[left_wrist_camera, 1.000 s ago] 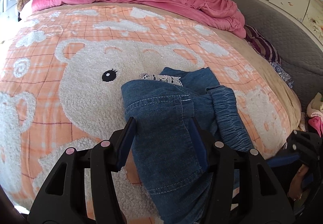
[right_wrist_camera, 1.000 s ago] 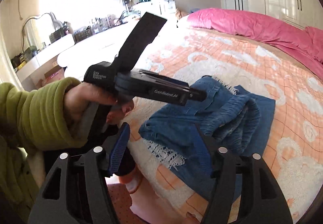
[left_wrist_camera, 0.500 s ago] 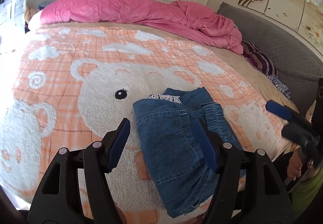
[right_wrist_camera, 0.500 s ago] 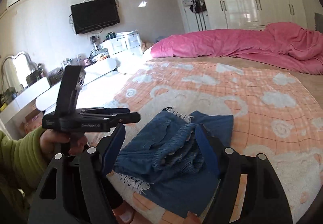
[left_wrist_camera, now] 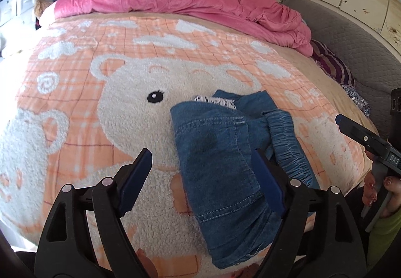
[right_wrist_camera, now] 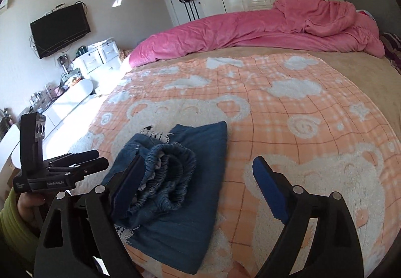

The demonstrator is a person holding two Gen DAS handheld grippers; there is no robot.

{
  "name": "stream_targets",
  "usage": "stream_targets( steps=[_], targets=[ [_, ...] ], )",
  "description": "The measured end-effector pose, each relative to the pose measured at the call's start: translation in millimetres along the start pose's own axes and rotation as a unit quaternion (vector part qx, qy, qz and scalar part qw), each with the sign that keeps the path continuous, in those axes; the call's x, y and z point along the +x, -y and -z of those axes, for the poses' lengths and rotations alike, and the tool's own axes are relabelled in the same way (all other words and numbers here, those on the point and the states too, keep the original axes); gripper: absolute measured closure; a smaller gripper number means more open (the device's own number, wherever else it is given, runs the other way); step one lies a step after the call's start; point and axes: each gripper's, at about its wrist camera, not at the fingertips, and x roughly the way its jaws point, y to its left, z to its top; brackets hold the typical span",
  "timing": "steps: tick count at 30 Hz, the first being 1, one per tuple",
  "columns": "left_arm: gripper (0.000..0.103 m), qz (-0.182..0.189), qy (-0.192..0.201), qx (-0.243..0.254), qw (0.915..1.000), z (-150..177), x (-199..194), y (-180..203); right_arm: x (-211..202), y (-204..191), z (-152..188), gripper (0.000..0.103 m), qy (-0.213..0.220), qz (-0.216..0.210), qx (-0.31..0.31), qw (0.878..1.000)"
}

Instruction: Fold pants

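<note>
The bed (left_wrist_camera: 82, 92) runs off the bottom of both views, hiding its near edge. The folded pants (left_wrist_camera: 220, 152) lie by that edge, their near end cut off. The left claw (left_wrist_camera: 204, 180) and right claw (right_wrist_camera: 198, 190) tilt down, jaws spreading, gripping nothing.

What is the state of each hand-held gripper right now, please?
Left hand-held gripper: jaws opening, holding nothing; the folded pants lie on the bed beyond its pads.
Right hand-held gripper: jaws opening, empty above the pants.
</note>
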Motion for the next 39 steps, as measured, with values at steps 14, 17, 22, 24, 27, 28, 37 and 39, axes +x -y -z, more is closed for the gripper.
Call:
stream_targets(
  steps=[14, 17, 22, 24, 27, 28, 37, 39],
  targets=[
    [0.028, 0.021, -0.047, -0.041, 0.9978, 13, 29, -7, 41, 11, 17, 0.019, -0.09, 0.008, 0.05, 0.995],
    [0.028, 0.026, -0.053, -0.046, 0.9972, 16, 35, -6, 52, 13, 18, 0.023, -0.106, -0.007, 0.064, 0.992],
    [0.028, 0.026, -0.047, -0.045, 0.9975, 19, 39, 0, 72, 17, 20, 0.041, -0.133, -0.032, 0.096, 0.986],
    [0.028, 0.03, -0.045, -0.047, 0.9974, 19, 42, 2, 77, 18, 20, 0.052, -0.141, -0.048, 0.106, 0.983],
    [0.028, 0.035, -0.044, -0.053, 0.997, 19, 45, 3, 81, 13, 21, 0.07, -0.148, -0.053, 0.097, 0.983],
    [0.028, 0.037, -0.044, -0.055, 0.9969, 18, 45, 4, 80, 12, 20, 0.071, -0.146, -0.05, 0.092, 0.984],
    [0.075, 0.042, -0.036, -0.046, 0.9974, 14, 43, 14, 71, -5, 19, 0.091, -0.111, -0.053, 0.061, 0.991],
    [0.078, 0.038, -0.033, -0.036, 0.9981, 14, 41, 16, 66, -15, 17, 0.092, -0.097, -0.044, 0.031, 0.994]
  ],
)
